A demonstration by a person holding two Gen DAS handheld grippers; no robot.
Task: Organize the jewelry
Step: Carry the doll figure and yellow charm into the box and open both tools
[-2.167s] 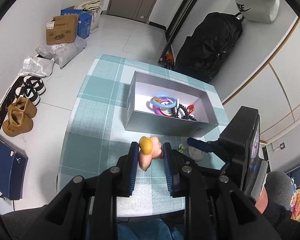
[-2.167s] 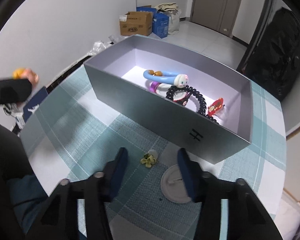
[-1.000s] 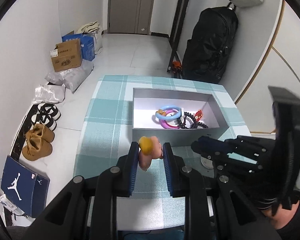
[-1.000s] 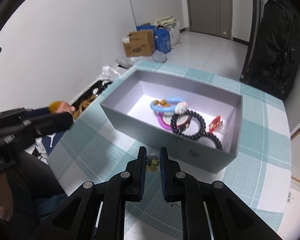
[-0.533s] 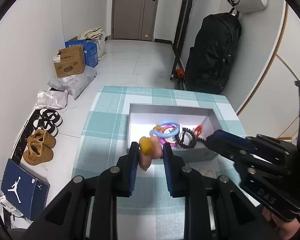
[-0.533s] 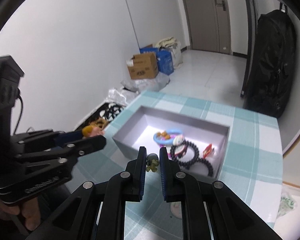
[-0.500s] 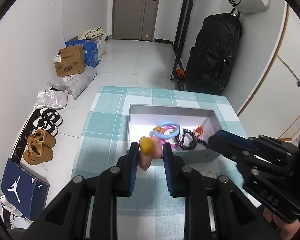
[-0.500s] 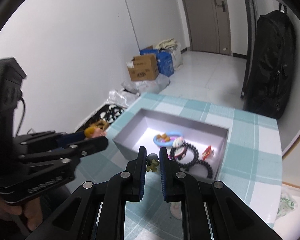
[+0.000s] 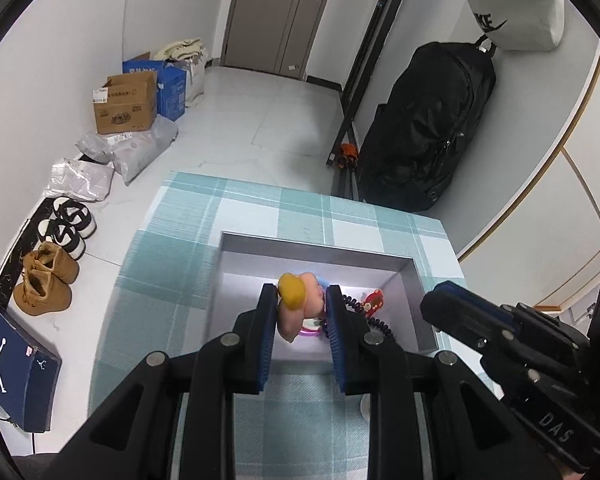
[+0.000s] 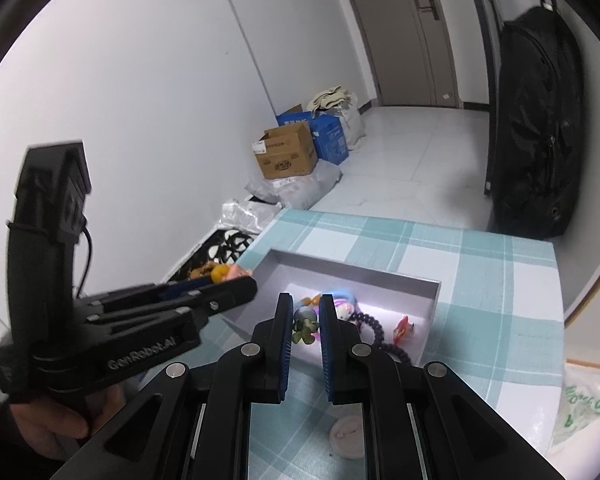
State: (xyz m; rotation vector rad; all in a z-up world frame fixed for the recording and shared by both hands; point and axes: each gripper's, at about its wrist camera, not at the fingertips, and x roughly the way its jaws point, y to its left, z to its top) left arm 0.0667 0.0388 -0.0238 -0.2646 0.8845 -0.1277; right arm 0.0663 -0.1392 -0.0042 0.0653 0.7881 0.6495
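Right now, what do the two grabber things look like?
Both are black plastic tongs with blue ribbed pads and silver screws. The left tongs have white "GenRobot.AI" lettering on the side and a black cable by the tall handle. The right tongs match; white "DAS" letters show on them in the left view. A dark sleeve shows.

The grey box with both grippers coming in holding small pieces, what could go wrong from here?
1. The left gripper and right gripper are close together near the grey box, so they might bump if both go in together.
2. The green flower charm is tiny and pinched only at the fingers' ends, so it could slip out early.
3. The pink and yellow toy may drop onto the black bead bracelet.
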